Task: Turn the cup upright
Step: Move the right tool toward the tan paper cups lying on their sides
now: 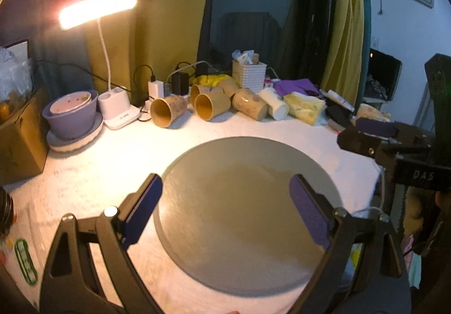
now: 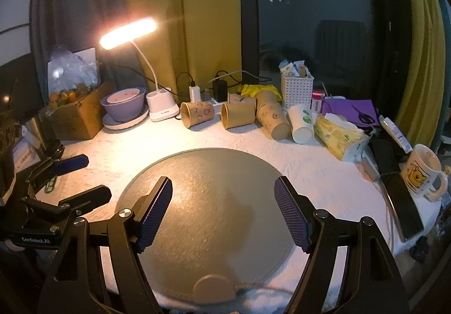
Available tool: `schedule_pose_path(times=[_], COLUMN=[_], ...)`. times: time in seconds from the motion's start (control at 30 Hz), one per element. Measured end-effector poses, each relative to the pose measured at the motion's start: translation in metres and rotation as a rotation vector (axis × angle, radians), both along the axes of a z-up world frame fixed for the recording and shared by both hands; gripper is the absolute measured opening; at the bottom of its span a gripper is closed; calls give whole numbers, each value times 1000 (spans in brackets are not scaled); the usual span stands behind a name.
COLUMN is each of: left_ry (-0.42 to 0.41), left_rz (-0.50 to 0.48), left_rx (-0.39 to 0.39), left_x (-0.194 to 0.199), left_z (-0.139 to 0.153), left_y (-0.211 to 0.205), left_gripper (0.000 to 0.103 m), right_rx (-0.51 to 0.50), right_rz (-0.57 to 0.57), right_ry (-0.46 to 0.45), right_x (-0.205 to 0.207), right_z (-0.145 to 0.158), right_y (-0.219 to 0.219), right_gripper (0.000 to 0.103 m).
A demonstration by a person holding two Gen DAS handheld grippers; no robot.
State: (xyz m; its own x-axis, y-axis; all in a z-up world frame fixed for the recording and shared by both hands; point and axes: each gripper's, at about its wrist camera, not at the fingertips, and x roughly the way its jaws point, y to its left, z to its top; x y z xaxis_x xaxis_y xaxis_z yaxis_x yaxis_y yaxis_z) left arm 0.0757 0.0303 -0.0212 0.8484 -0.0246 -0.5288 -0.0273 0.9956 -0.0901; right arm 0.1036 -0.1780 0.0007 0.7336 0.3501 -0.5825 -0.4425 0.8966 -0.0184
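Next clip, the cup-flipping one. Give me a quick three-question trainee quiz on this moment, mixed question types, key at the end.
1. True or false: the left gripper holds a cup.
2. The brown paper cups near the white desk lamp are: A) upright B) lying on their sides C) stacked on the round grey mat.
3. Fill in: the white ceramic mug with a yellow bear print stands ____, at the table's right edge.

Key: 1 false, both it and the right gripper are open and empty; 2 B; 3 upright.

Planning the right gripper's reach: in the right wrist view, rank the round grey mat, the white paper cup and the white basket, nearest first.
1. Round grey mat, directly beneath the right gripper.
2. White paper cup, lying back right.
3. White basket, behind that cup.
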Motion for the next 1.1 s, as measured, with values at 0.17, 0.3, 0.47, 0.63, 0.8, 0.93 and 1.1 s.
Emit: schedule_pose_path(times=[0.17, 0.3, 0.47, 0.63, 0.8, 0.93, 1.1], left_ry=[16, 28, 56, 87, 119, 124, 134], left_rz=[16, 25, 31, 27, 28, 42, 68], left_rx=[25, 39, 28, 13, 13, 41, 74], left_x=[38, 66, 101, 130, 156, 181, 219], left_z=[-1, 0, -2, -10, -21, -26, -31], left_y=[19, 32, 48, 57, 70, 82, 102], left_gripper=[92, 92, 92, 92, 92, 92, 92], right_rx=[5, -4, -3, 11, 1, 4, 4], right_rz=[-14, -17, -6, 23, 50, 49, 39], right_ry=[6, 10, 15, 32, 49, 76, 134], right_x=[37, 69, 106, 138, 160, 180, 211], right_z=[-3, -4, -3, -7, -15, -23, -40], right_y=[-3, -2, 5, 14, 23, 26, 29], right_gripper=[78, 78, 78, 78, 78, 78, 78])
